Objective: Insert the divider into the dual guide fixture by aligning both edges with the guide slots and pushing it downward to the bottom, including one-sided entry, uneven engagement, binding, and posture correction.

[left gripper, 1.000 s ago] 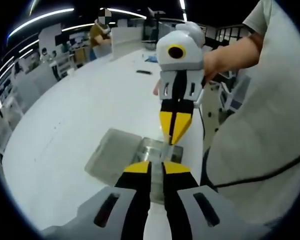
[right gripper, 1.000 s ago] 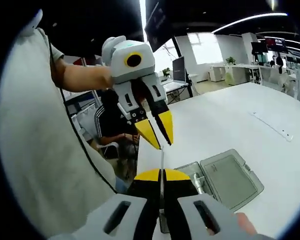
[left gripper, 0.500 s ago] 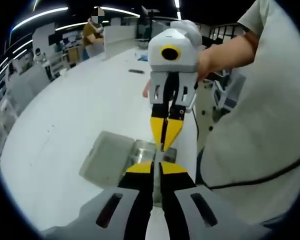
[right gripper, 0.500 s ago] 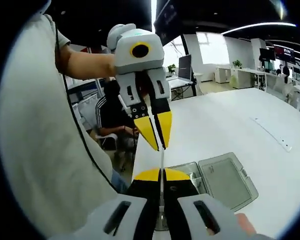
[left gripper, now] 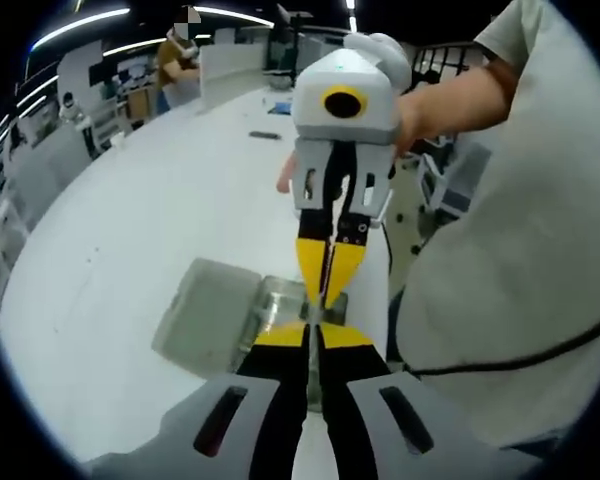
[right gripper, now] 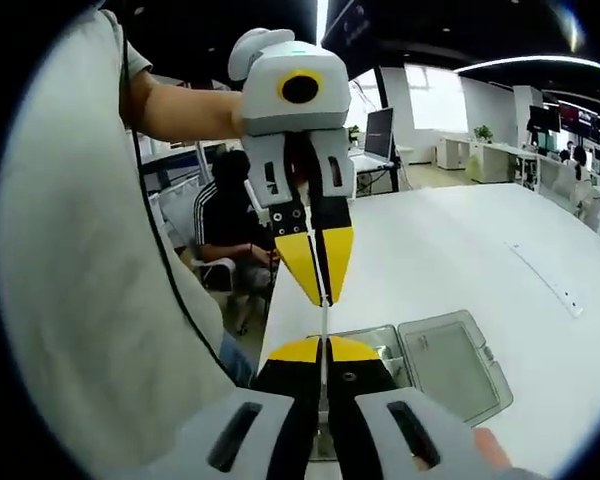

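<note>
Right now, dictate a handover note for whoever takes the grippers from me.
Left gripper: shut on the divider, a thin clear sheet seen edge-on.
Right gripper: shut on the divider from the opposite side, tips meeting the left's.
Fixture: clear box on the white table, lid open flat beside it, below the divider.
Done: divider held by both grippers above the fixture.
Left: line both edges up with the guide slots and push down to the bottom.

The divider (right gripper: 324, 318), a thin clear sheet, is seen edge-on as a pale upright line, clamped at opposite ends between both pairs of yellow jaw tips. Below it, the dual guide fixture (right gripper: 375, 345), a clear box-like tray, is set on the white table, its grey hinged lid (right gripper: 452, 364) laid open flat beside it.
</note>
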